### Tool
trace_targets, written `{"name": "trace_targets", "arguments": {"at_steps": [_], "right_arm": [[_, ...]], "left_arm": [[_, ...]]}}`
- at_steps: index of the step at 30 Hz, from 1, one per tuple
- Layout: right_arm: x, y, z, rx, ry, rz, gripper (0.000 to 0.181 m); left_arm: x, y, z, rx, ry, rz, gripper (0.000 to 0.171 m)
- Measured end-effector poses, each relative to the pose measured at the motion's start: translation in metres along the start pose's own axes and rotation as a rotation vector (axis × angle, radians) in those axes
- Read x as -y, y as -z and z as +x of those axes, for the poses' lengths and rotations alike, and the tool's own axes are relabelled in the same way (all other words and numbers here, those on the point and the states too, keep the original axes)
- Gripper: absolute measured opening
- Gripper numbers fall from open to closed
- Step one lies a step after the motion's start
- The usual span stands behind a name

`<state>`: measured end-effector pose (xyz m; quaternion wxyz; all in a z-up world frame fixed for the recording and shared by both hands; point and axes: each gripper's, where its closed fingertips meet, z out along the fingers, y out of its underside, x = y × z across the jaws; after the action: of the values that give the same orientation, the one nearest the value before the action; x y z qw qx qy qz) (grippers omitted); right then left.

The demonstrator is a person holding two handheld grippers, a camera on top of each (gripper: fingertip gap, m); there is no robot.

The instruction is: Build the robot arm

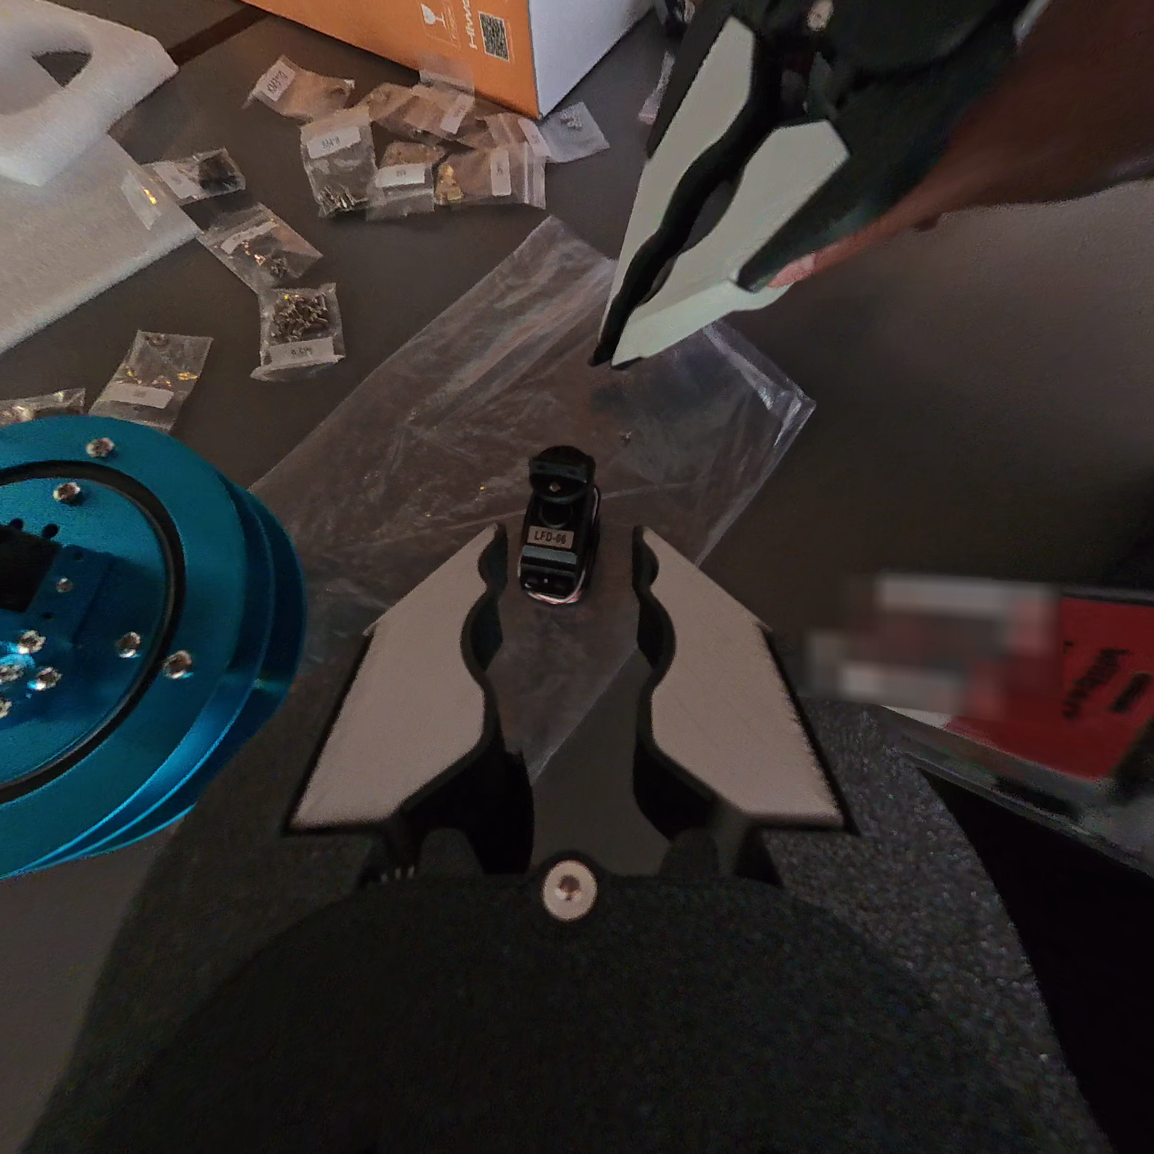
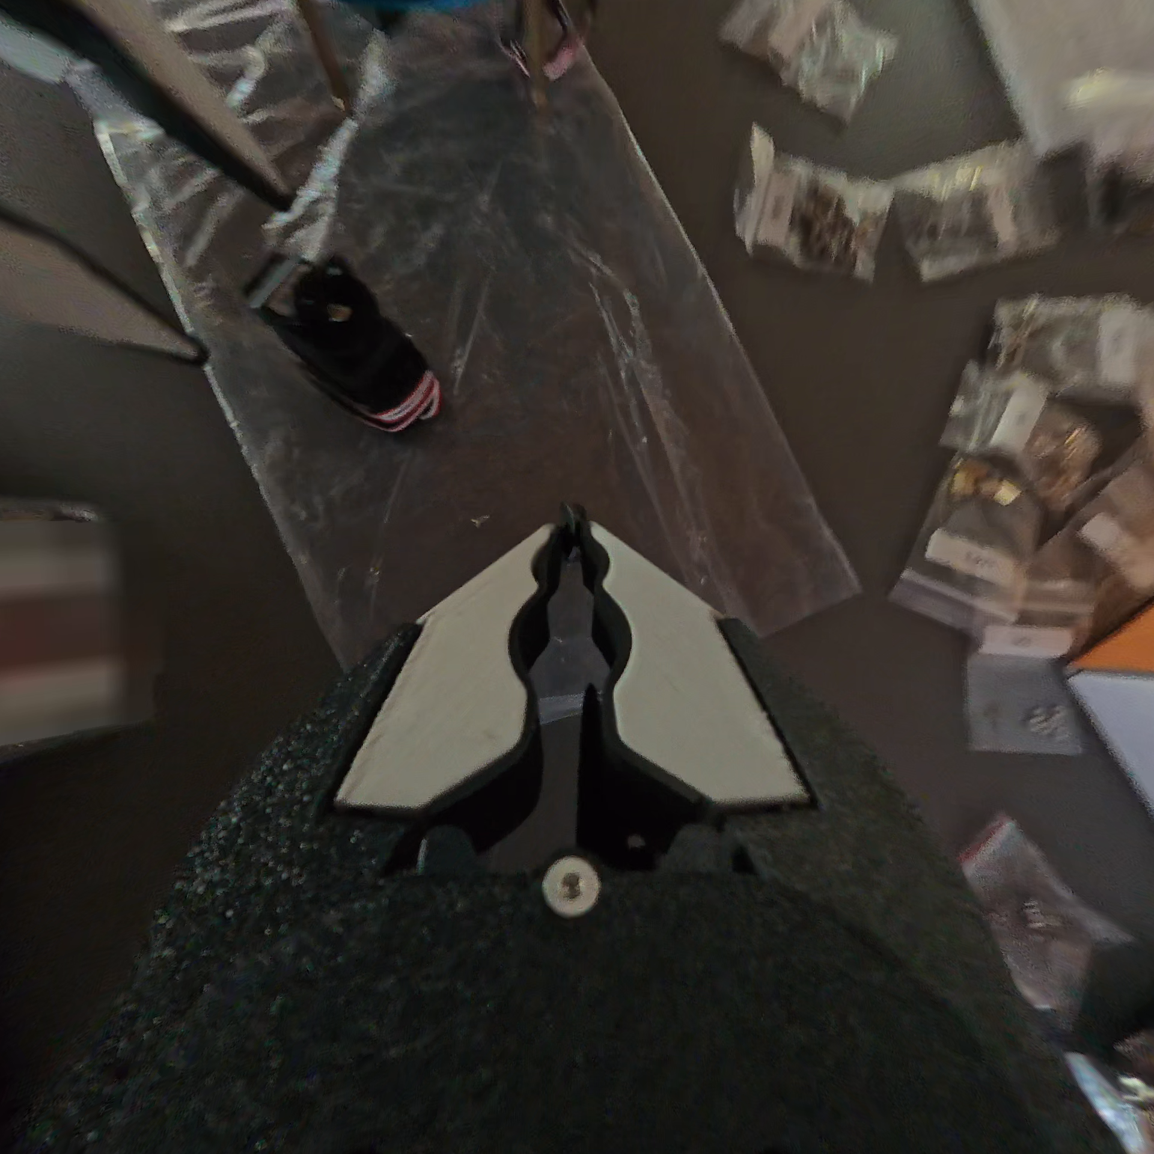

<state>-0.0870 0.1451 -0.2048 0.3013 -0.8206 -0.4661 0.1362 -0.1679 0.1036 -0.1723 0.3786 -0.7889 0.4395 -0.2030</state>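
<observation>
Left gripper (image 1: pixel 565 537) with jaws apart, nothing between them; small black servo (image 1: pixel 560 531) just ahead of the gap, lying on a clear plastic bag (image 1: pixel 437 412), not touched by either fingertip. White label on top of the servo, striped wires at its near end.

Right gripper (image 2: pixel 573 531) with fingertips pinched together on a tiny dark piece (image 2: pixel 571 521), too small to identify. Hanging above the far part of the same clear bag, well apart from the servo, seen in the right wrist view up and to the left.

Further out: blue metal ring assembly (image 1: pixel 125 649) studded with screws, left of the left gripper. Many small hardware bags (image 1: pixel 300 318) scattered over the dark table (image 1: pixel 937 374). White foam (image 1: pixel 56 93) at the far left, orange and white box (image 1: pixel 499 50) at the back. Red printed sheet (image 1: pixel 1074 687) to the right, partly blurred.
</observation>
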Motion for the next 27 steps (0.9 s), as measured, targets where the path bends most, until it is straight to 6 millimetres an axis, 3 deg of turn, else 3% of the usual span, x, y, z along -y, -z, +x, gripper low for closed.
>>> {"name": "trace_targets", "arguments": {"at_steps": [2,6,9,12,17,20,27], "right_arm": [[0.017,0.015,-0.007,-0.009,0.152,0.102,0.005],[0.079,0.072,-0.055,0.049,0.512,0.53,0.005],[0.11,0.106,-0.086,0.222,0.494,0.758,0.005],[0.131,0.13,-0.104,0.339,0.465,0.916,0.005],[0.146,0.139,-0.122,0.388,0.488,0.975,0.005],[0.148,0.137,-0.131,0.43,0.502,0.966,0.005],[0.138,0.126,-0.132,0.489,0.46,0.897,0.007]], "left_arm": [[0.009,0.008,0.004,-0.057,0.08,0.043,0.039],[0.049,0.038,0.02,-0.367,0.361,0.247,0.037],[0.085,0.088,0.042,-0.842,0.586,0.437,0.039],[0.095,0.107,0.039,-0.977,0.655,0.508,0.039],[0.101,0.126,0.047,-1.109,0.677,0.556,0.034],[0.103,0.134,0.051,-1.143,0.683,0.602,0.022],[0.093,0.125,0.051,-1.041,0.669,0.58,0.018]]}}
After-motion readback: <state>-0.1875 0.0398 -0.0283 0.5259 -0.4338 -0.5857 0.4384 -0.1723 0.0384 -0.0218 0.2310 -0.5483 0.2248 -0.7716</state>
